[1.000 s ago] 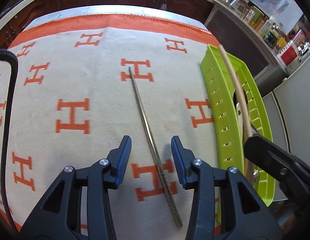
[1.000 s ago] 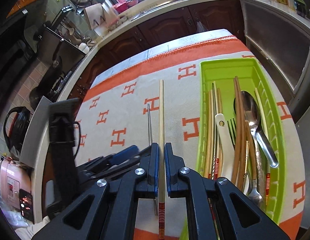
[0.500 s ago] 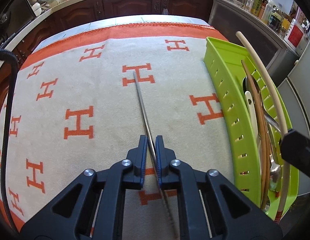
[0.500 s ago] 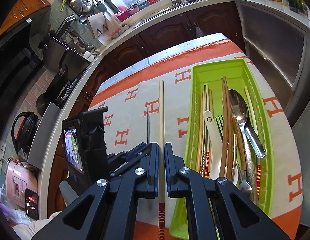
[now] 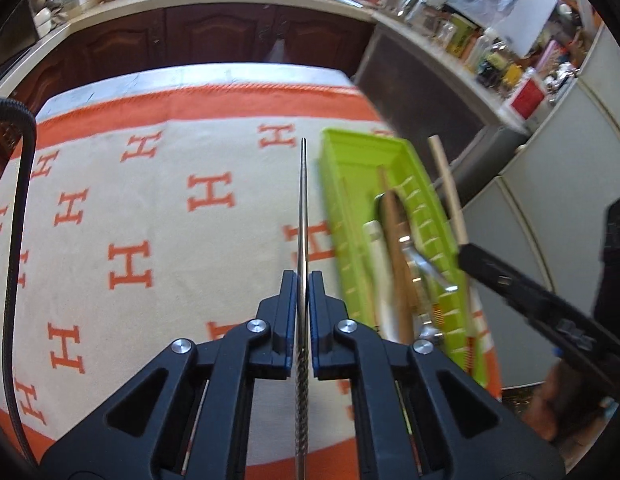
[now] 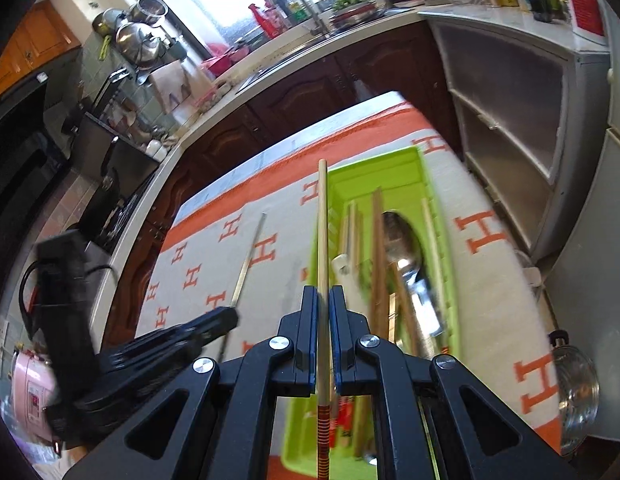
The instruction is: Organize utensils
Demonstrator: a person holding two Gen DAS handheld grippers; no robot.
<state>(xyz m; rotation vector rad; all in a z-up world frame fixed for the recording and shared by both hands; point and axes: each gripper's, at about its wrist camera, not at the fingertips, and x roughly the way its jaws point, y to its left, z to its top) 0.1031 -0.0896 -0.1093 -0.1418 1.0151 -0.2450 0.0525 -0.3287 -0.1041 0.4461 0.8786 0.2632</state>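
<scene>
My left gripper [image 5: 303,280] is shut on a thin metal chopstick [image 5: 302,208], lifted off the cloth and pointing away just left of the green tray [image 5: 333,200]. My right gripper [image 6: 322,294] is shut on a pale wooden chopstick [image 6: 322,216] with a red-striped end, held above the tray's [image 6: 397,166] left wall. In the left wrist view that wooden chopstick [image 5: 447,188] crosses above the tray's right side. The tray holds several chopsticks, a metal spoon [image 6: 405,240] and a white utensil [image 5: 375,264]. The metal chopstick [image 6: 250,258] and my left gripper [image 6: 230,318] show at the left of the right wrist view.
A white cloth with orange H marks [image 5: 130,264] covers the table. A black cable [image 5: 18,208] hangs at the left edge. Grey cabinets [image 6: 509,112] stand to the right of the table, a metal pot lid [image 6: 577,384] lies low at the right, dark cupboards [image 5: 214,36] behind.
My left gripper went from open around the metal chopstick to shut on it, then lifted it off the cloth toward the tray. My right gripper carried the wooden chopstick over the tray.
</scene>
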